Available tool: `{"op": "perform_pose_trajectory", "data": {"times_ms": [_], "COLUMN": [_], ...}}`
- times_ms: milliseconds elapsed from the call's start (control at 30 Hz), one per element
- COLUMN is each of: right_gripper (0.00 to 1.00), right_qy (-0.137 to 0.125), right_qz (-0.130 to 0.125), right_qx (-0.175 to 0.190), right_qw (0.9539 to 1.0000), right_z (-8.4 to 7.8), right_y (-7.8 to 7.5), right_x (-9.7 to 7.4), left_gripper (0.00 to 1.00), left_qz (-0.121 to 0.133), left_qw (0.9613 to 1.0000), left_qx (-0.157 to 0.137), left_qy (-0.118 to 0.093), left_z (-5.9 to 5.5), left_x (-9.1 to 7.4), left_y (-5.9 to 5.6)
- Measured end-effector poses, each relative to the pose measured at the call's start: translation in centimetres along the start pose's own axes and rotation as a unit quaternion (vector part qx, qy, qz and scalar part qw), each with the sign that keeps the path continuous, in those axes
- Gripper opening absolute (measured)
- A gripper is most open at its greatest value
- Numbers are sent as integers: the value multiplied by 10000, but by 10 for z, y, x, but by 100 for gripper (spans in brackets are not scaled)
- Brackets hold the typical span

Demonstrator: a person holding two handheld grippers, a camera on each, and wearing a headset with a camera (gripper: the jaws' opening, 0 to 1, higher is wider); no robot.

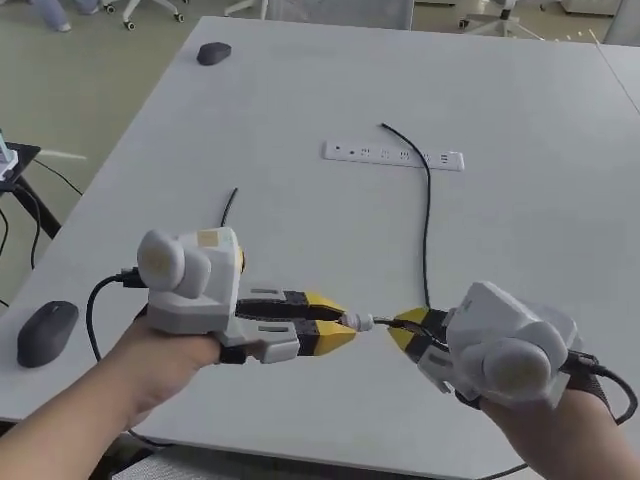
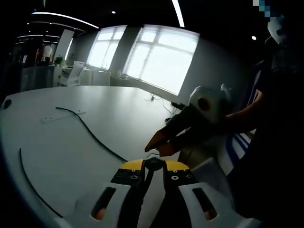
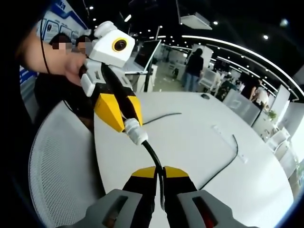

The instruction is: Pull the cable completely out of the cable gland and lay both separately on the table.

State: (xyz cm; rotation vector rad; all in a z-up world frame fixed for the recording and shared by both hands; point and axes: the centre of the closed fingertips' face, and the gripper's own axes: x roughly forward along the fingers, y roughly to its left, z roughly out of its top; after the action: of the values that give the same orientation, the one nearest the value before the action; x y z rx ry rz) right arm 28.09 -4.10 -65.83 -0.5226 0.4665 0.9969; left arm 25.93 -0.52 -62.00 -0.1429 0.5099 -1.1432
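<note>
Two grippers: held over the near edge of the wide white table (image 1: 300, 90), tips facing each other and just apart.
Left gripper (image 1: 343, 326): yellow-tipped jaws clamped on the small white plastic cable gland (image 1: 360, 322), which juts out past the tips.
Right gripper (image 1: 402, 328): yellow-tipped jaws pressed together on the thin black cable (image 1: 428, 210), just beside the gland.
Cable and gland: joined; a short stretch of cable bridges from the gland's end to the right gripper, both lifted off the table there.
Cable's free run: trails away across the table and crosses the long white power strip (image 1: 370, 153) near its right end.
Nearby: a short black wire (image 1: 230, 205) lies apart to the left; a dark grey computer mouse (image 1: 47, 332) sits by the left edge, and a second dark mouse (image 1: 213, 53) sits far back.
</note>
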Motion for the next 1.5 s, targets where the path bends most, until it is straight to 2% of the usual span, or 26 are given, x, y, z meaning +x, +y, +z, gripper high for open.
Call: {"op": "perform_pose_trajectory", "data": {"times_ms": [300, 533, 733, 833, 933, 1000, 1133, 1200, 1300, 1400, 1500], "right_gripper": [0, 0, 0, 0, 1, 2, 9, 10, 10, 7, 5], "right_qy": [166, 208, 143, 150, 117, 137, -106, -209, -228, -306, -249], "right_qz": [-108, -107, -5, 120, 134, 267, 461, 562, 683, 731, 766], "right_qx": [448, 970, 978, 813, 585, 315, -332, -484, -778, -808, -724], "right_qw": [9988, 9950, 9951, 9965, 9981, 9991, 9983, 9970, 9944, 9936, 9941], "right_z": [-19, -28, -28, -29, -27, -25, -2, 7, 20, 27, 27], "right_y": [-10, -9, -6, -2, 0, 4, 13, 19, 28, 31, 32], "right_x": [5, 8, 5, 3, 1, -1, -7, -8, -5, -2, -1], "left_gripper": [15, 15, 15, 15, 15, 15, 15, 15, 15, 15, 15], "left_qz": [-25, -23, -28, -46, -62, -93, -150, -181, -218, -224, -208], "left_qw": [10000, 10000, 9999, 9999, 9999, 9999, 9998, 9998, 9998, 9997, 9998], "left_qx": [-64, -87, -115, -108, -103, -102, -85, -67, -44, -20, -32], "left_qy": [-4, 19, -3, 9, 9, 2, -20, -8, 21, 49, 28], "left_z": [-3, -7, -6, -7, -6, -5, -3, -3, -3, -5, -5], "left_x": [3, 7, 5, 5, 4, 3, 1, 1, 2, 2, 0], "left_y": [-4, -4, -3, -3, -4, -5, -6, -7, -9, -9, -8]}}
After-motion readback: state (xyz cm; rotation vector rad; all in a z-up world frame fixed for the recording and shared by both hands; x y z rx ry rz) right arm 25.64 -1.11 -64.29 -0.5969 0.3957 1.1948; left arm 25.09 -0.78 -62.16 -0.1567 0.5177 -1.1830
